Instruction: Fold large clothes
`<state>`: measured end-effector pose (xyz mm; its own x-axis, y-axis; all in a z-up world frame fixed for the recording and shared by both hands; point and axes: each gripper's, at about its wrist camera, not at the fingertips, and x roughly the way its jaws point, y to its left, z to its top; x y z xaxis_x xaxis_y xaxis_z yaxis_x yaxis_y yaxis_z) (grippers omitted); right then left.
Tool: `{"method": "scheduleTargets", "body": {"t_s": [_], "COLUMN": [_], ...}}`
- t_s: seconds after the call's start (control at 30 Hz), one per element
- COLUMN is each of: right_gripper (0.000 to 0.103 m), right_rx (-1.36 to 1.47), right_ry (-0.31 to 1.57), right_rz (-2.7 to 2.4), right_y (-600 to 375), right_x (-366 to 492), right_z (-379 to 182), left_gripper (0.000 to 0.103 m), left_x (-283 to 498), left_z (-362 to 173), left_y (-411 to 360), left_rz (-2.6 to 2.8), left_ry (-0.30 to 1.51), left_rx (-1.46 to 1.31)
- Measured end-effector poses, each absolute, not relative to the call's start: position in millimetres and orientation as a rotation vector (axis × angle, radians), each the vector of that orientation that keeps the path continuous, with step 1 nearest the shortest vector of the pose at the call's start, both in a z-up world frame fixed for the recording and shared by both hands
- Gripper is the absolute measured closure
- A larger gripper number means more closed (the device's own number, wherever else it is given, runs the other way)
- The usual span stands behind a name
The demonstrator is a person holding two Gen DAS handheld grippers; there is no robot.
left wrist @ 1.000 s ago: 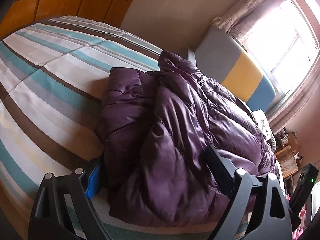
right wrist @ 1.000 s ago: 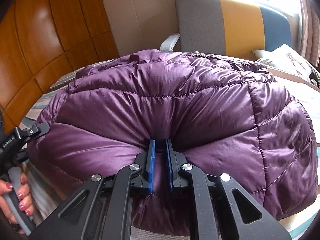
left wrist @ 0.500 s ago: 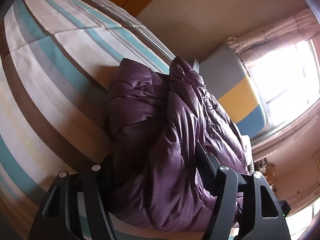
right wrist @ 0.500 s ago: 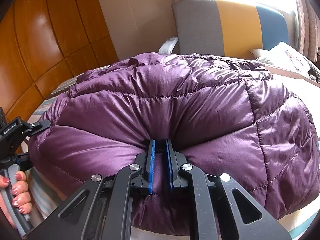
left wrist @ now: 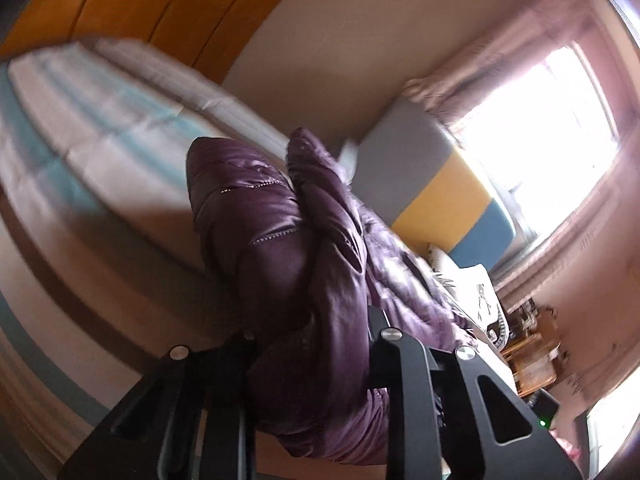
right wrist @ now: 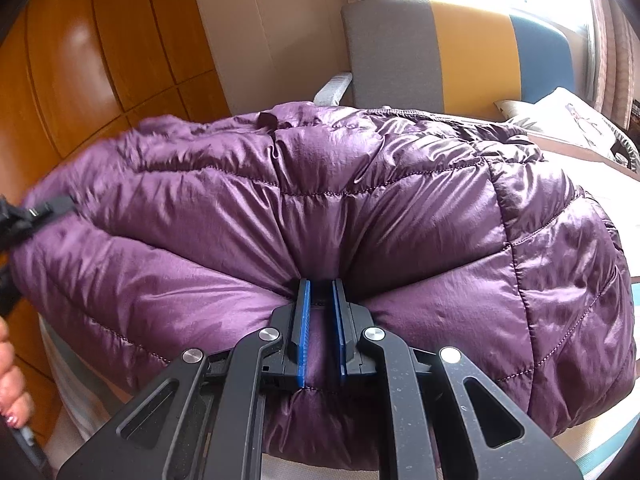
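Bed (left wrist: pixel 80 128) with striped cover in white, teal and brown. Glossy wood panelling (right wrist: pixel 100 60) at left, plain beige wall (right wrist: pixel 272 32) beyond. Far side: headboard (right wrist: pixel 452 52) in grey, yellow and blue panels. Window (left wrist: pixel 536 128) at right (strongly overexposed), patterned curtain (left wrist: pixel 460 84) alongside.

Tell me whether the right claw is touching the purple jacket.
Touching. The right wrist view shows the right claw with its blue pads pinching a fold of the purple jacket.
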<state>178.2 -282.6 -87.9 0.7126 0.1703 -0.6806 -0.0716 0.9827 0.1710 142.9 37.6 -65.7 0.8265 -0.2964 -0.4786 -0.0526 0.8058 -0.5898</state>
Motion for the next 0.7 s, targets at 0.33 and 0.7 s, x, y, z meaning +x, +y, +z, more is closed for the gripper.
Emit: {"method": "scheduleTargets", "body": {"t_s": [0.33,0.7], "right_gripper": [0.092,0.092], "right_rx": [0.245,0.268], "right_ry": [0.742,0.783], "right_rz": [0.109,-0.019], "right_y": [-309,-357], "right_x": [161,140], "right_z": [-64,-77], "left_gripper": [0.083,0.082], "left_x": [135,121], "left_z": [-18,13], "left_y": [3,-44], "left_rz": [-0.159,-0.158], "left_ry": [0.493,0.423], "left_rx": [-0.427,-0.247]}}
